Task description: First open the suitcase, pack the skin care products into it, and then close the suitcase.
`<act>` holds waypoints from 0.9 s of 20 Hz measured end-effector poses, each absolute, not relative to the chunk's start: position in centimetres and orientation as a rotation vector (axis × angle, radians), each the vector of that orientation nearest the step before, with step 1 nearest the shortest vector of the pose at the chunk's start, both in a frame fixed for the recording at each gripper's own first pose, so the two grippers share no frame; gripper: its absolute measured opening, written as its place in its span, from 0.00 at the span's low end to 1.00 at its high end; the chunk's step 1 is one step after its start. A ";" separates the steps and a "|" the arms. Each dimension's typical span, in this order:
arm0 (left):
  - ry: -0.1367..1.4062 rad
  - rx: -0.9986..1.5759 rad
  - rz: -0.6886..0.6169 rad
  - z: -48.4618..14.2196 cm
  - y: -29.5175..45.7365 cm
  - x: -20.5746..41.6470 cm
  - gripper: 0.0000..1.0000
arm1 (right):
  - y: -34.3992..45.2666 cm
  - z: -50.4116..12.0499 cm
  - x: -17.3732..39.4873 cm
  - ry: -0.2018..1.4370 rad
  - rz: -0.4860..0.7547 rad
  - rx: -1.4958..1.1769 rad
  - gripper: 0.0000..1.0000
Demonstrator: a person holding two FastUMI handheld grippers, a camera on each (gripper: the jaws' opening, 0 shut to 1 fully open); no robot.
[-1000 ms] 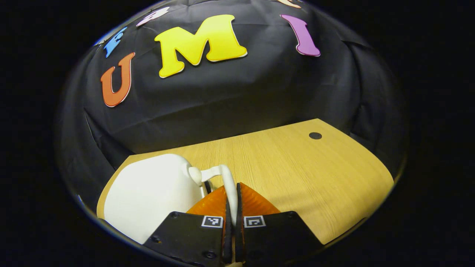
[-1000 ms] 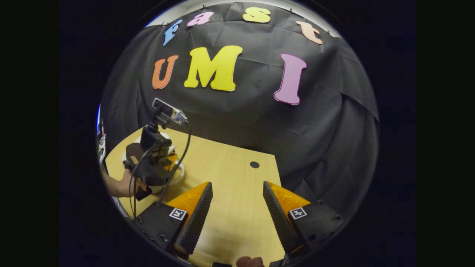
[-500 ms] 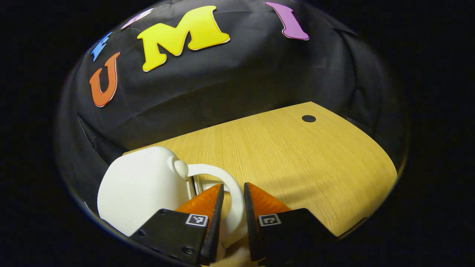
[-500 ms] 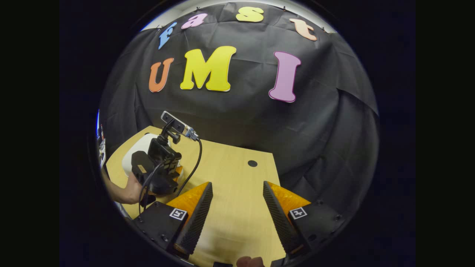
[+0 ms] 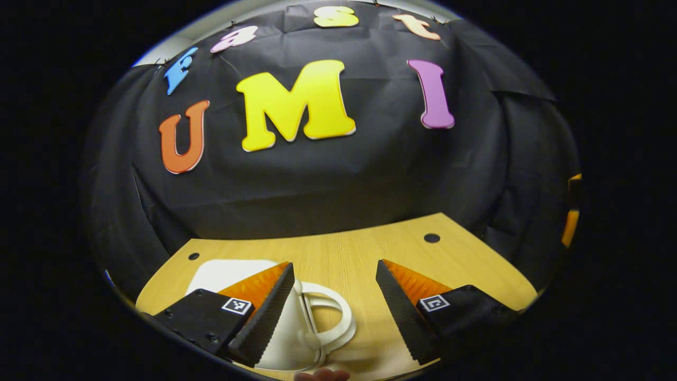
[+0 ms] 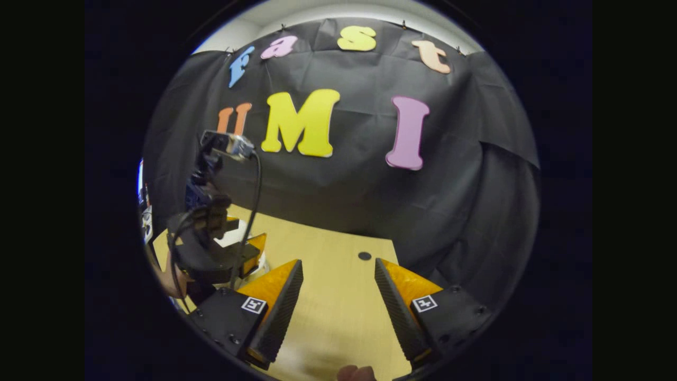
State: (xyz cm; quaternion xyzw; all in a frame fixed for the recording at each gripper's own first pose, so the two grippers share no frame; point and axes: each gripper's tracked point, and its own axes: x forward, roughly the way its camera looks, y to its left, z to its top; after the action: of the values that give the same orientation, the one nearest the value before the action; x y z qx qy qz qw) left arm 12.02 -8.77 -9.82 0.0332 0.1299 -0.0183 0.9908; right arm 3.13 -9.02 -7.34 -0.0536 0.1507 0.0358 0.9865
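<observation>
Black cloth backs the light wooden table [image 5: 370, 254] where, in the left gripper view, the left gripper [image 5: 334, 312] has let go of the small white hard-shell suitcase's [image 5: 288, 333] looped handle [image 5: 333, 323], jaws now wide apart, suggesting the suitcase is closed, while in the right gripper view the right gripper [image 6: 337, 307] stays open over bare table.

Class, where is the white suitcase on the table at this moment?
In the left gripper view the suitcase lies on the table at lower left, partly behind a finger of the open left gripper, its handle between the fingers.
</observation>
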 end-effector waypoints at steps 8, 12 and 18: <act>0.039 0.013 0.137 0.5 -0.9 6.9 0.99 | -1.7 -1.9 5.5 0.133 0.144 -0.014 0.81; -0.018 0.022 0.169 1.9 2.3 5.3 0.99 | 2.0 0.1 5.8 0.057 0.157 0.001 0.81; -0.014 -0.017 0.172 1.8 5.3 4.3 0.99 | 5.9 0.7 6.2 0.026 0.163 -0.019 0.80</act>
State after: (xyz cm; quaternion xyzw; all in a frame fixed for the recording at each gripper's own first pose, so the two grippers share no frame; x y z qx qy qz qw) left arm 4.32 5.31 1.84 -0.0087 -0.0070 0.0861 0.9962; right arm 6.16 5.93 0.68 -0.0094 0.0131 0.0816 0.9965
